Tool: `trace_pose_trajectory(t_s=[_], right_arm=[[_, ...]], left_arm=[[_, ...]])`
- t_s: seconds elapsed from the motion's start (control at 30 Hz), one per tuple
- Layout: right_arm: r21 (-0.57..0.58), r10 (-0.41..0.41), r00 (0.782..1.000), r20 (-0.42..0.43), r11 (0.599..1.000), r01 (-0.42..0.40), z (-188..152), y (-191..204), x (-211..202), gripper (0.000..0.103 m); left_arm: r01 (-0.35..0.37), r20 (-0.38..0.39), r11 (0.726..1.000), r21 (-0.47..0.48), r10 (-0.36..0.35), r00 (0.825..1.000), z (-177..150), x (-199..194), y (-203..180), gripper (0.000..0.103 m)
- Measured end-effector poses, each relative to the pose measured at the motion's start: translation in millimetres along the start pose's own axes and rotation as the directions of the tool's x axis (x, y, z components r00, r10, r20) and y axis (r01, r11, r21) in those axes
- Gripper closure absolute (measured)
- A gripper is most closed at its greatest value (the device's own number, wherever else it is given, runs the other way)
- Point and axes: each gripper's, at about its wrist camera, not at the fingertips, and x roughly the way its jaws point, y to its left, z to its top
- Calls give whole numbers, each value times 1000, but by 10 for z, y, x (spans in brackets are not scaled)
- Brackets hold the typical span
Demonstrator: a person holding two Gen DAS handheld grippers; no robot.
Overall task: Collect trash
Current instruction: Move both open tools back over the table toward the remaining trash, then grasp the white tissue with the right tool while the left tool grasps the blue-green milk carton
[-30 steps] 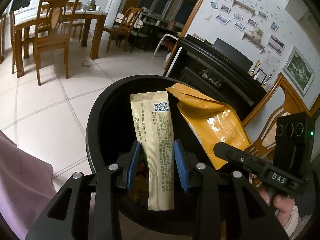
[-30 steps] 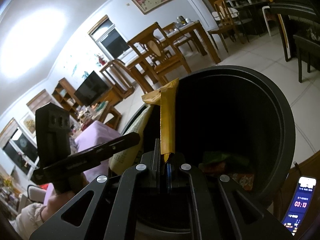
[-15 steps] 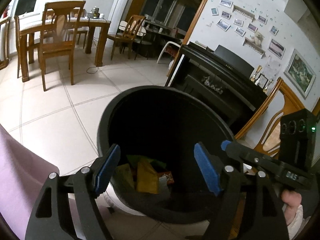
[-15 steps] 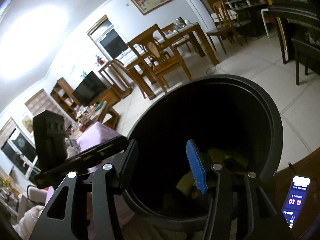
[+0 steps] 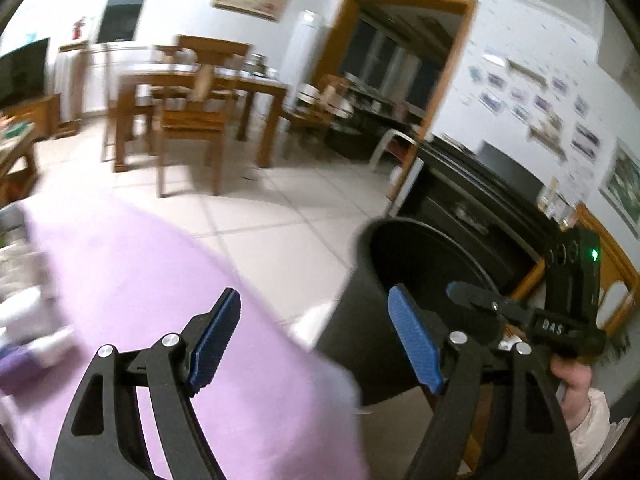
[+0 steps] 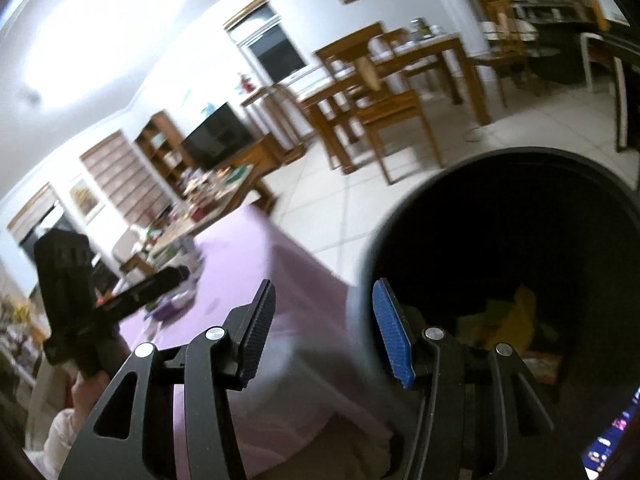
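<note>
A black round trash bin stands on the floor beside a table with a purple cloth. In the right wrist view the bin holds yellow and green wrappers at its bottom. My left gripper is open and empty, over the cloth's edge, left of the bin. My right gripper is open and empty, between the cloth and the bin's rim. Each gripper shows in the other's view: the right one and the left one.
Small blurred items lie on the cloth at the far side and at the left. A wooden dining table with chairs stands across the tiled floor. A black piano is behind the bin. A phone lies at lower right.
Both grippers opened and dropped their wrappers into the bin. Both have since swung left, away from the bin towards the purple cloth.
</note>
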Motion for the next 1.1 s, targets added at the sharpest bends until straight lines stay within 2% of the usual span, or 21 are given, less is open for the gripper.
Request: trace_pose_trajectory(t_s=[0.1, 0.13, 0.2, 0.27, 0.37, 0.4, 0.47, 0.53, 0.6, 0.67, 0.8, 0.93, 0.97, 1.0, 1.03, 1.07, 1.1], right_arm=[[-33, 56, 997, -47, 998, -58, -8, 338, 297, 50], [-50, 83, 994, -68, 995, -86, 0, 499, 435, 42], [-90, 116, 989, -95, 988, -125, 31, 786, 642, 36], [-123, 149, 981, -127, 979, -165, 35, 1037, 832, 36], [-176, 193, 965, -180, 958, -224, 16, 1512, 1188, 36], [-197, 201, 960, -193, 951, -239, 24, 1647, 1290, 36], [-241, 216, 951, -220, 933, -268, 60, 1989, 1596, 31], [-257, 225, 944, -240, 923, -285, 22, 2230, 1806, 30], [-267, 223, 939, -261, 918, -292, 60, 2419, 2068, 30], [-287, 200, 938, -284, 915, -282, 84, 2620, 2378, 29], [-329, 135, 935, -329, 912, -247, 133, 2889, 2930, 25], [-389, 62, 938, -341, 899, -201, 94, 3035, 3337, 25], [-407, 41, 939, -342, 894, -187, 77, 3061, 3408, 26], [-411, 39, 937, -347, 892, -189, 49, 3075, 3478, 40], [-394, 49, 931, -361, 897, -200, 27, 3045, 3528, 60], [-381, 56, 931, -360, 902, -201, -2, 3015, 3583, 67], [-359, 75, 935, -346, 910, -206, 1, 2956, 3588, 80]], left_arm=[[-62, 44, 996, -57, 65, 997, 6, -284, 377, 27], [-82, 54, 994, -72, 86, 995, 17, -354, 484, 27], [-147, 83, 984, -103, 155, 984, 23, -545, 773, 27], [-231, 110, 966, -120, 244, 964, 12, -730, 1066, 27], [-301, 128, 943, -143, 319, 939, -41, -939, 1368, 27], [-334, 135, 931, -150, 354, 926, -88, -1018, 1493, 27], [-378, 140, 910, -169, 402, 905, -147, -1120, 1645, 27], [-385, 142, 896, -223, 421, 896, -192, -1207, 1791, 28], [-377, 134, 884, -277, 424, 896, -194, -1240, 1899, 28], [-392, 123, 869, -303, 443, 888, -195, -1259, 1978, 28], [-433, 90, 854, -288, 474, 876, -199, -1231, 2008, 27], [-454, 59, 853, -256, 483, 874, -270, -1232, 2082, 27], [-448, 54, 857, -253, 475, 878, -270, -1223, 2087, 27], [-442, 49, 860, -254, 468, 883, -280, -1226, 2096, 28], [-440, 46, 861, -255, 465, 884, -292, -1225, 2088, 27], [-442, 44, 860, -254, 466, 883, -309, -1227, 2078, 27], [-445, 41, 859, -253, 469, 882, -317, -1227, 2080, 27]])
